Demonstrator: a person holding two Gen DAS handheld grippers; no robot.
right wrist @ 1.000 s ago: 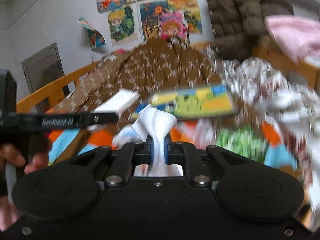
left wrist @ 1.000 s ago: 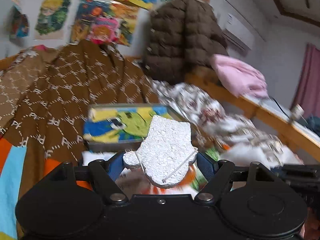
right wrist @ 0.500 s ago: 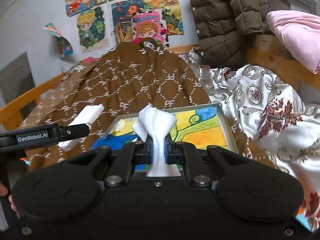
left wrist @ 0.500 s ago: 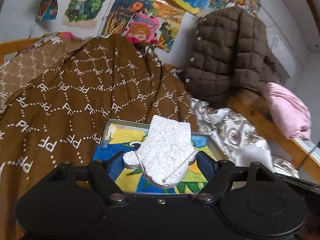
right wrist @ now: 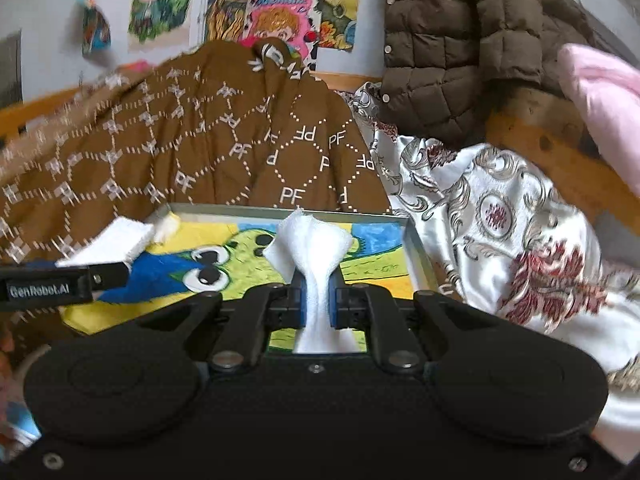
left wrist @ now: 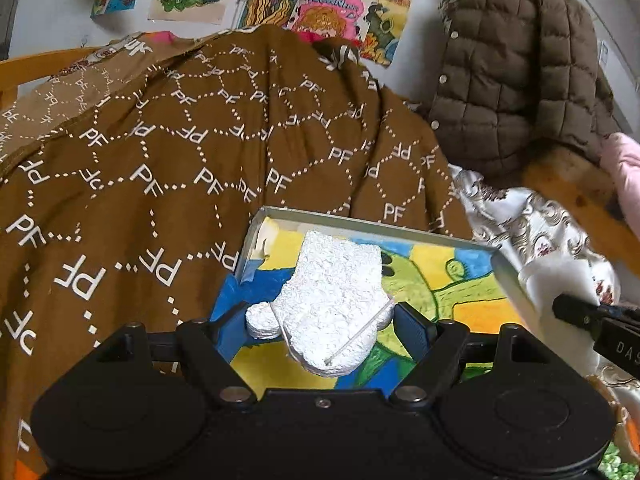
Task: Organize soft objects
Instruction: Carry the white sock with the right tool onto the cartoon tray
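Note:
My left gripper [left wrist: 322, 320] is shut on a flat white foam mitten shape [left wrist: 332, 300], held over the near left part of a shallow metal tray [left wrist: 360, 222] lined with a bright cartoon drawing. In the right wrist view, my right gripper [right wrist: 318, 300] is shut on a pinched white cloth [right wrist: 310, 240], above the near edge of the same tray [right wrist: 416, 252]. The left gripper's finger and its foam piece [right wrist: 108, 242] show at the left. The right gripper's tip with the white cloth [left wrist: 560, 280] shows at the tray's right rim.
The tray lies on a bed against a heaped brown blanket with "PF" print [left wrist: 160, 140]. A silver patterned quilt [right wrist: 500, 208] lies to the right. A brown puffer jacket [left wrist: 512, 60] and a pink cloth [right wrist: 600, 100] hang on the wooden rail. Posters [left wrist: 340, 4] cover the wall.
Both grippers have moved forward and down toward the tray, which is now closer and larger in both views. Each keeps its hold on its white object.

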